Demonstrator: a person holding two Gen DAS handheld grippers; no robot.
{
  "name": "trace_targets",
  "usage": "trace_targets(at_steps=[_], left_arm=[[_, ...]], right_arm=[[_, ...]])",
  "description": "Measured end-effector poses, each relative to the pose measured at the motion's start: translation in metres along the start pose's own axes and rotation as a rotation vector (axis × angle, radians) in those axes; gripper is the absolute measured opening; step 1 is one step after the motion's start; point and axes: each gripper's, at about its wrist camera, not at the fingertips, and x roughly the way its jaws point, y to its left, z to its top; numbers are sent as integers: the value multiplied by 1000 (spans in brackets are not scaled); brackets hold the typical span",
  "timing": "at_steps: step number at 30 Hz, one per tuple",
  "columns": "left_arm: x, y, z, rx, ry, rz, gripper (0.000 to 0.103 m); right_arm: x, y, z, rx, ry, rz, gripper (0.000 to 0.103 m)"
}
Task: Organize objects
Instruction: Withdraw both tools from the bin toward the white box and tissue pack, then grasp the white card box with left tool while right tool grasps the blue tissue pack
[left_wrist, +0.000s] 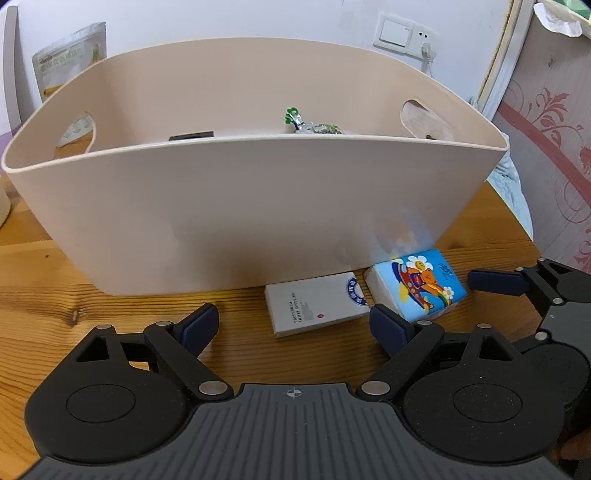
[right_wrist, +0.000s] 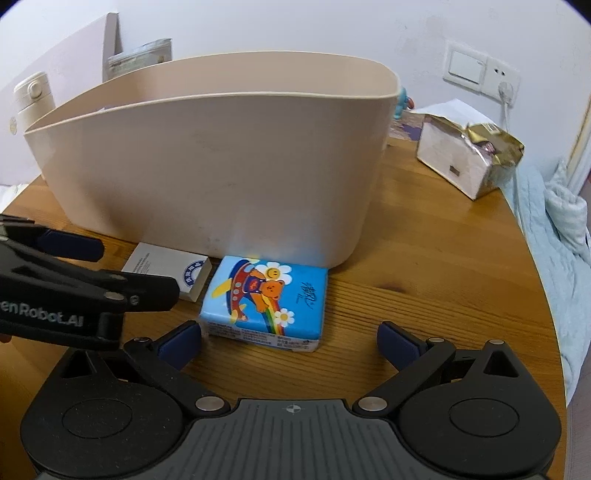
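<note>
Both grippers are hovering near you with jaws wide and nothing held: left gripper (left_wrist: 291, 325) facing the grey box (left_wrist: 314, 308), right gripper (right_wrist: 290, 341) facing the blue tissue pack (right_wrist: 264, 302). You're partway, I'd say: beige basket (left_wrist: 221, 221) is already holding a candy wrapper (left_wrist: 310, 123) and something dark. Left outside: one box, one pack, both touching the basket's near wall.

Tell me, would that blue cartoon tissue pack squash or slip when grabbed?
The blue tissue pack looks soft, so it would probably dent a little. Its glossy wrapper may slip slightly. Lying flat on the table, it seems unlikely to roll.
</note>
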Motion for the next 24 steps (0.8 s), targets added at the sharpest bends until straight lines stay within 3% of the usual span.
trace_targets(at_steps=[5, 15, 21, 24], left_arm=[[6, -5, 3, -15, 7, -16, 90], [13, -16, 5, 7, -1, 58, 90], [8, -12, 3, 28, -5, 105, 71], [6, -8, 4, 38, -1, 112, 65]], right_arm=[[1, -2, 0, 10, -10, -11, 103], [1, -16, -1, 32, -11, -32, 103], [1, -15, 0, 31, -23, -30, 100], [-1, -14, 0, 27, -32, -31, 91]])
